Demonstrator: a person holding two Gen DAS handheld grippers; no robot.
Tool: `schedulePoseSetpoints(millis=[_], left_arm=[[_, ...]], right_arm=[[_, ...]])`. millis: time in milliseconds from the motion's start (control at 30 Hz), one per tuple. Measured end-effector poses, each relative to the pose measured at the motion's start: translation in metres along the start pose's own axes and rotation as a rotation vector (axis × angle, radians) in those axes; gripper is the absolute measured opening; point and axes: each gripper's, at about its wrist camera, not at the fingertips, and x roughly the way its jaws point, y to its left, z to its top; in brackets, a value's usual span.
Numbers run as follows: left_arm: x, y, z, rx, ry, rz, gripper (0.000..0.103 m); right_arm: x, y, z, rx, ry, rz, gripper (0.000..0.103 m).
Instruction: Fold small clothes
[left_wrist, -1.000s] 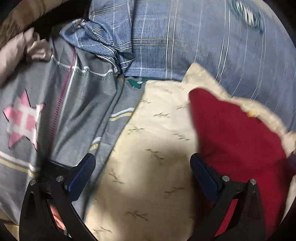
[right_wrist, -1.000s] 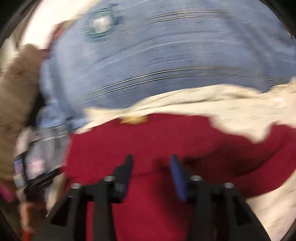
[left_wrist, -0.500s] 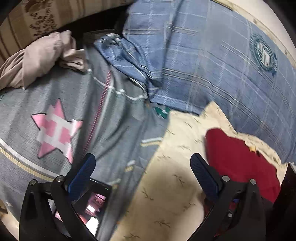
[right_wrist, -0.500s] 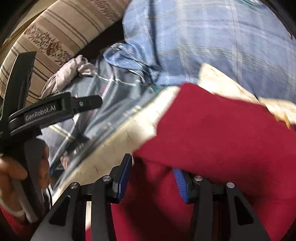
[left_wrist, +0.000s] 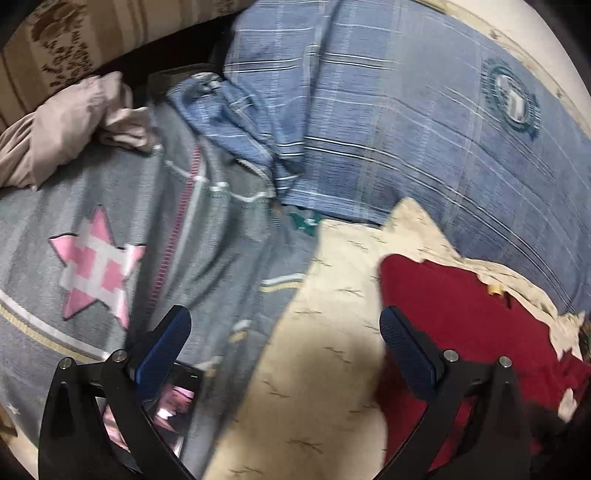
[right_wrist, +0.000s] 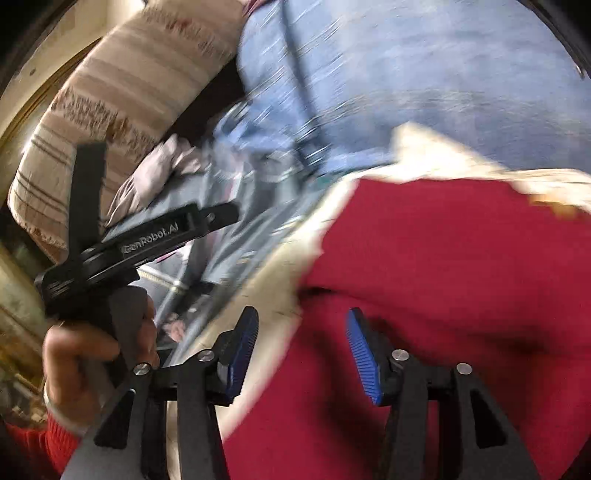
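"GenRobot.AI" stands in pale letters along the black body of the left tool (right_wrist: 221, 216), seen from the right wrist view; the round dark-green emblem (left_wrist: 513, 99) on the blue checked cloth (left_wrist: 369, 129) is too blurred to read

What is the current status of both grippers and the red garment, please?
Left gripper open, empty. Right gripper opening over red garment. Grey star blanket beside.
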Motion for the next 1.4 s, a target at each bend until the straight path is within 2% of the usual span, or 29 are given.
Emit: schedulePoseSetpoints(millis=[33,67,133,200,300,367,433,500,567,733,800,833,967,1033,1133,1333,1400], left_arm=[[-0.001,-0.005,-0.001,0.012,-0.003,-0.011,0.103],[-0.001,-0.013,-0.003,0.032,-0.003,-0.032,0.103],[0.000,-0.026,-0.005,0.057,0.005,-0.067,0.103],[0.003,-0.042,-0.007,0.080,0.020,-0.105,0.103],[0.017,-0.062,-0.014,0.121,0.072,-0.122,0.103],[0.035,-0.076,-0.023,0.184,0.137,-0.073,0.103],[0.048,-0.084,-0.031,0.230,0.179,-0.024,0.103],[0.054,-0.087,-0.036,0.239,0.191,-0.007,0.103],[0.053,-0.087,-0.036,0.228,0.188,-0.005,0.103],[0.045,-0.090,-0.037,0.229,0.172,-0.005,0.103],[0.044,-0.089,-0.037,0.224,0.171,-0.010,0.103],[0.043,-0.088,-0.036,0.223,0.169,-0.012,0.103],[0.034,-0.086,-0.031,0.204,0.146,-0.037,0.103],[0.033,-0.087,-0.030,0.202,0.138,-0.042,0.103],[0.031,-0.088,-0.028,0.197,0.137,-0.046,0.103],[0.037,-0.094,-0.032,0.218,0.149,-0.045,0.103],[0.044,-0.093,-0.035,0.231,0.184,-0.049,0.103]], right_arm=[[-0.018,-0.016,0.001,0.024,-0.025,-0.062,0.054],[-0.035,-0.037,0.005,0.071,-0.057,-0.163,0.055],[-0.060,-0.078,0.015,0.148,-0.105,-0.279,0.058],[-0.064,-0.110,0.024,0.187,-0.106,-0.366,0.058],[-0.049,-0.155,0.030,0.246,-0.044,-0.493,0.050],[-0.035,-0.186,0.026,0.304,0.024,-0.563,0.045],[-0.036,-0.199,0.022,0.304,0.004,-0.565,0.042],[-0.039,-0.191,0.022,0.281,0.015,-0.575,0.042],[-0.047,-0.178,0.021,0.257,0.006,-0.567,0.046],[-0.060,-0.157,0.020,0.197,-0.035,-0.531,0.046],[-0.052,-0.162,0.019,0.198,-0.006,-0.539,0.052],[-0.042,-0.168,0.015,0.211,0.038,-0.543,0.052],[-0.044,-0.160,0.015,0.186,0.035,-0.555,0.052],[-0.056,-0.158,0.016,0.209,0.012,-0.513,0.052],[-0.077,-0.157,0.012,0.227,-0.011,-0.505,0.055],[-0.136,-0.174,0.002,0.284,-0.074,-0.572,0.061],[-0.165,-0.190,-0.001,0.310,-0.108,-0.621,0.068]])
